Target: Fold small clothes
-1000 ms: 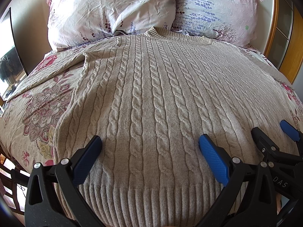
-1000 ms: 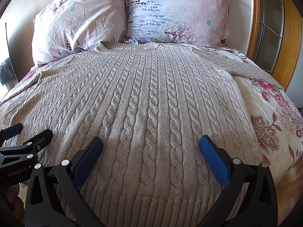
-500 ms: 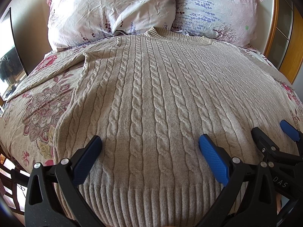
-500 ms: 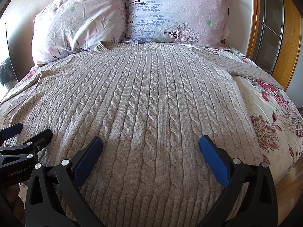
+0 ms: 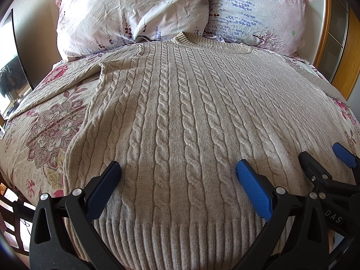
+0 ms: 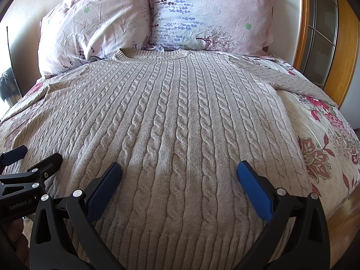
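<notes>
A beige cable-knit wool sweater (image 5: 180, 117) lies spread flat, front up, across a bed covered by a cream bedspread printed with large pink flowers (image 5: 45, 130). Its ribbed hem (image 5: 180, 236) sits nearest the foot of the bed and its round collar (image 5: 193, 38) touches two wrinkled pale pink pillows with purple floral print (image 5: 135, 13) propped at the headboard.

At the left, one plain-knit sleeve (image 5: 67, 83) stretches out over the bedspread toward the bed's edge. The left hand-held gripper (image 5: 177, 173), black with blue-padded fingers (image 5: 103, 189), hovers above the lower left half of the sweater with its jaws spread wide and nothing between them; whether the tips touch the knit cannot be told.

Just beside it, over the lower right half, the right hand-held gripper (image 6: 178, 173) is likewise held wide apart and empty, its blue pads (image 6: 254, 191) pointing up the garment toward the collar. Each tool shows at the edge of the other's wrist view.

At the far right, the second sleeve (image 6: 299, 83) runs out across the flowered bedspread toward a wooden-framed door with glass panes (image 6: 319, 36).
</notes>
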Demonstrator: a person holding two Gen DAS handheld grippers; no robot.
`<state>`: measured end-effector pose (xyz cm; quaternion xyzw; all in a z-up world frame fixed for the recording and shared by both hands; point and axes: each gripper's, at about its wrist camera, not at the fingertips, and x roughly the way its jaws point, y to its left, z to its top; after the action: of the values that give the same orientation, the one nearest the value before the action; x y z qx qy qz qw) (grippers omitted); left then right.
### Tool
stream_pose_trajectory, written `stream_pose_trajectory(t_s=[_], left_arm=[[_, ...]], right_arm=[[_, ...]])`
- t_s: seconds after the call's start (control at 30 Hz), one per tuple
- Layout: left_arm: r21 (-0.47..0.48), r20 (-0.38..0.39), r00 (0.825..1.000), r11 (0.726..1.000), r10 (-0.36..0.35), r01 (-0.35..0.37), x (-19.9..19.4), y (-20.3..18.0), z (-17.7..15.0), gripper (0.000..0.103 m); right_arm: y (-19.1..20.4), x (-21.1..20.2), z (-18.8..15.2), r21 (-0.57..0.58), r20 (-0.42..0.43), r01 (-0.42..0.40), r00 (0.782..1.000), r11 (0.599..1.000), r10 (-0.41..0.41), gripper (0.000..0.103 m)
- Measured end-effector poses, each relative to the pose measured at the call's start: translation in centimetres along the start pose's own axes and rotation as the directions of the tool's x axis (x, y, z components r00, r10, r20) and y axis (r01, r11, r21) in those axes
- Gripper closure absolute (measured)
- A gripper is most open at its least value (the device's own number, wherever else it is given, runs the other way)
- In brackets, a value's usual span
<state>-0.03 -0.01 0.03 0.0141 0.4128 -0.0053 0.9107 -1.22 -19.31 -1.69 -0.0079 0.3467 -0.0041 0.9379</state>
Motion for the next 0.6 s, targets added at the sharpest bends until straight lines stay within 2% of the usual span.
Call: stream_pose_trajectory(t_s=[0.6], left_arm=[[0.008, -0.014, 1.000, 1.000, -0.004, 0.004, 0.05, -0.03, 0.20, 0.002]], right_arm=[[-0.24, -0.09, 0.05, -0.031, 0.003, -0.031, 1.000, 0.999, 0.031, 0.001]])
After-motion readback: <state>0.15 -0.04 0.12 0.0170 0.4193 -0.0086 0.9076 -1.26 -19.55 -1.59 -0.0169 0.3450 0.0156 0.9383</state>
